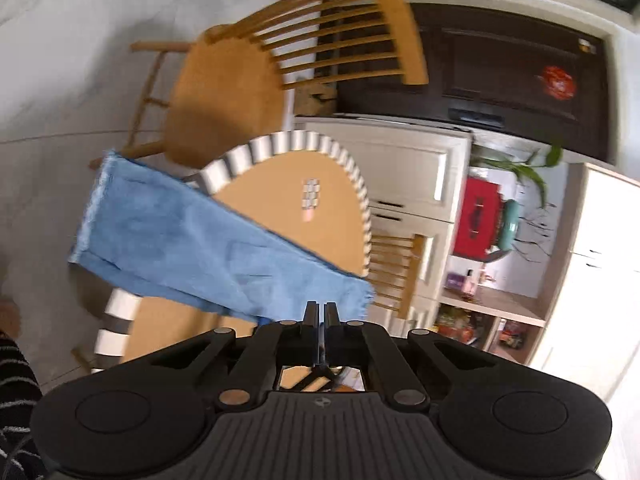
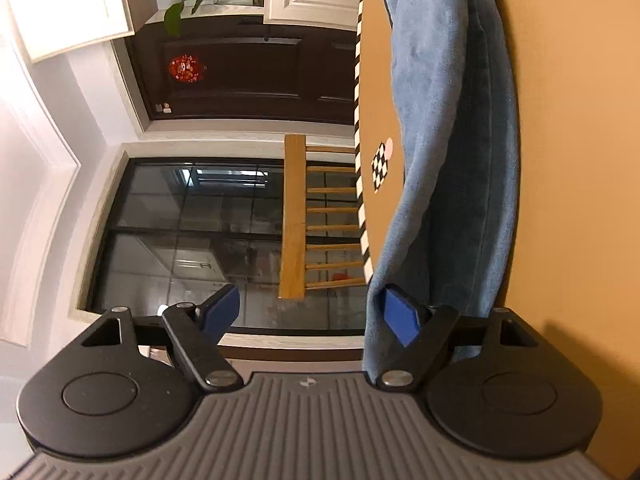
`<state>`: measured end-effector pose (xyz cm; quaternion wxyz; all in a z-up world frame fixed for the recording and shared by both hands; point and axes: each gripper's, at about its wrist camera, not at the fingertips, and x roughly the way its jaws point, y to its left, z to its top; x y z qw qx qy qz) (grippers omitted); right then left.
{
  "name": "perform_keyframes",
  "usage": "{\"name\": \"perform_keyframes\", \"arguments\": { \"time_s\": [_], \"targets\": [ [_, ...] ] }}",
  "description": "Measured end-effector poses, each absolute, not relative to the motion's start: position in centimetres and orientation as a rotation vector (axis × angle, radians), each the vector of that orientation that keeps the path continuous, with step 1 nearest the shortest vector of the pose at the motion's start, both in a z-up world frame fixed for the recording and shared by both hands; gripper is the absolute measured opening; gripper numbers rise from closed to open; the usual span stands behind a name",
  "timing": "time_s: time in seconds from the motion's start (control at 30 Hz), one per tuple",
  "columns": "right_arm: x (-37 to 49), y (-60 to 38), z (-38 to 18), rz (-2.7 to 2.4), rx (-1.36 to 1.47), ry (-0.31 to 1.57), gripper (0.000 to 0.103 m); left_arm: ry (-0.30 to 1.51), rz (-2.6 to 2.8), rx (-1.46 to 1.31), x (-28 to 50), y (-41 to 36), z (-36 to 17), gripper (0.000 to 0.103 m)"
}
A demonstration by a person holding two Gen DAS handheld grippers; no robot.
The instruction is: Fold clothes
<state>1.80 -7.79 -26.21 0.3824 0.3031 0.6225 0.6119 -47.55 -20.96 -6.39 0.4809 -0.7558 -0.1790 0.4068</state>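
Note:
A blue cloth garment (image 1: 192, 248) stretches across the round wooden table (image 1: 304, 184) in the left wrist view, one hemmed end hanging past the table's edge. My left gripper (image 1: 321, 312) is shut on the near edge of that cloth, lifting it. In the right wrist view the same blue garment (image 2: 452, 152) lies along the table (image 2: 568, 160) as a long folded strip. My right gripper (image 2: 316, 312) is open, its right blue pad (image 2: 400, 316) touching the cloth's near end, the left pad (image 2: 224, 308) off the table's edge.
A wooden spindle-back chair (image 1: 240, 92) stands beyond the table, another chair (image 1: 396, 272) at its side. The table has a black-and-white striped rim (image 1: 280, 144) and a small checkered marker (image 2: 380, 168). White cabinets, a dark door and a potted plant lie behind. A striped sleeve (image 1: 16, 400) shows at left.

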Motion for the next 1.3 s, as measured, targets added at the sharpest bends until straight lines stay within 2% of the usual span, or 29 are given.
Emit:
{"name": "perform_keyframes", "arguments": {
  "time_s": [0.2,0.33,0.47,0.83,0.93,1.03,1.17,1.27,1.3],
  "targets": [
    [2.0,-6.5,-26.0,1.555,0.636,1.576,0.078,-0.393,1.046,-1.877,-48.2,-21.7,-10.2,0.003],
    [2.1,-6.0,-24.8,1.695,0.606,1.532,0.081,-0.373,1.034,-1.873,-47.6,-21.9,-11.0,0.006],
    [2.1,-5.2,-22.4,1.918,0.528,1.432,0.086,-0.362,1.011,-1.844,-47.0,-21.9,-10.7,0.014],
    [0.0,-5.1,-17.1,2.254,0.077,1.242,0.095,-0.369,0.988,-1.839,-46.8,-22.7,-10.6,0.018],
    [-1.6,-6.1,-16.0,2.332,-0.107,1.134,0.097,-0.360,0.995,-1.834,-46.9,-22.5,-11.0,0.025],
    [-2.2,-6.6,-15.9,2.381,-0.174,1.187,0.096,-0.343,1.023,-1.825,-47.1,-22.2,-11.7,0.025],
    [-2.8,-7.8,-16.1,2.407,-0.280,1.140,0.095,-0.320,1.053,-1.811,-47.4,-22.0,-12.5,0.027],
    [-2.0,-8.3,-16.6,2.352,-0.238,1.234,0.087,-0.286,1.069,-1.775,-47.4,-21.6,-12.4,0.027],
    [-2.0,-8.3,-17.0,2.313,-0.258,1.268,0.071,-0.275,1.075,-1.763,-47.5,-21.5,-12.4,0.027]
  ]
}}
